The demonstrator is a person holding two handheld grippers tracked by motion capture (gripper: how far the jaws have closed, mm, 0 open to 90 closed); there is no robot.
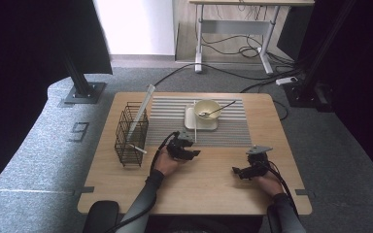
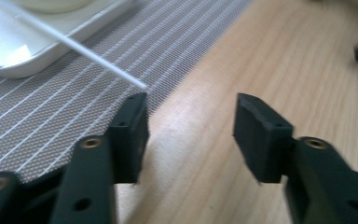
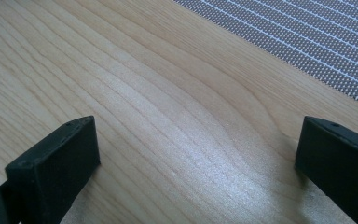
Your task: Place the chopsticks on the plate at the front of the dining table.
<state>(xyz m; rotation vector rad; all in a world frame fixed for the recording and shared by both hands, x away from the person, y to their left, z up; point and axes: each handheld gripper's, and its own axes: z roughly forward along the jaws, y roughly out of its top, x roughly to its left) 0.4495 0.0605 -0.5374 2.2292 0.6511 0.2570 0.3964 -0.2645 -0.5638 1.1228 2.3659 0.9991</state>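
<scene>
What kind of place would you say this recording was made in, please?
Probably a lab or recording room set up for tabletop trials: a small wooden table on grey carpet, black stand posts bolted at the sides, loose cables and a power strip on the floor beneath a bare desk behind.

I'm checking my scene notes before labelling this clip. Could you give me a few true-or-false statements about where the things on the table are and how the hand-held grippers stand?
1. A spoon rests in the bowl. True.
2. The bowl sits inside the wire basket. False: it sits on a white tray on the striped mat; the basket is to the left, apart from it.
3. The left hand-held gripper has nothing between its jaws. True: they stand apart over bare wood, and a thin white stick ends just beyond one fingertip.
4. The right hand-held gripper is clamped on a chopstick. False: its jaws stand wide apart over the bare table.
</scene>
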